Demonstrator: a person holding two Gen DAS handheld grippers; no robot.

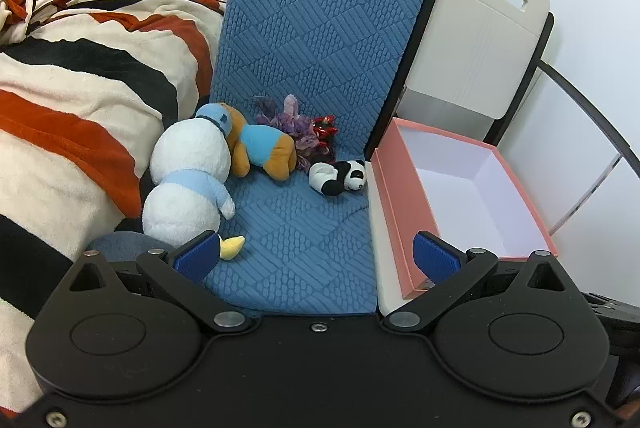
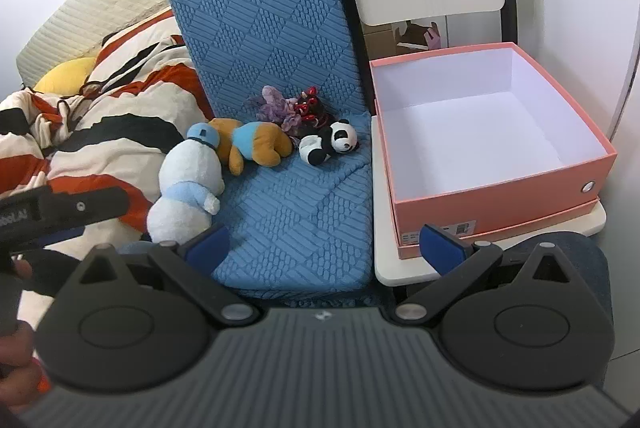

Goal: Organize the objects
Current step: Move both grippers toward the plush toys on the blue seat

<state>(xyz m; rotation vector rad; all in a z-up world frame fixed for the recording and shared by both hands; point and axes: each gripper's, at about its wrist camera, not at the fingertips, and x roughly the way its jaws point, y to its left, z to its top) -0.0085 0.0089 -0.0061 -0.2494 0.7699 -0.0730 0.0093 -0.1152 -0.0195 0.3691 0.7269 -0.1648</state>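
We hold our left gripper (image 1: 316,260) and right gripper (image 2: 326,248) with jaws wide apart, nothing between them. On the blue cushion (image 1: 304,240), 3 soft toys lie near its back: a white duck (image 1: 188,176), a brown dog (image 1: 260,152) and a small panda (image 1: 340,177). The pink box (image 2: 496,184) stands empty beside the cushion's right edge.
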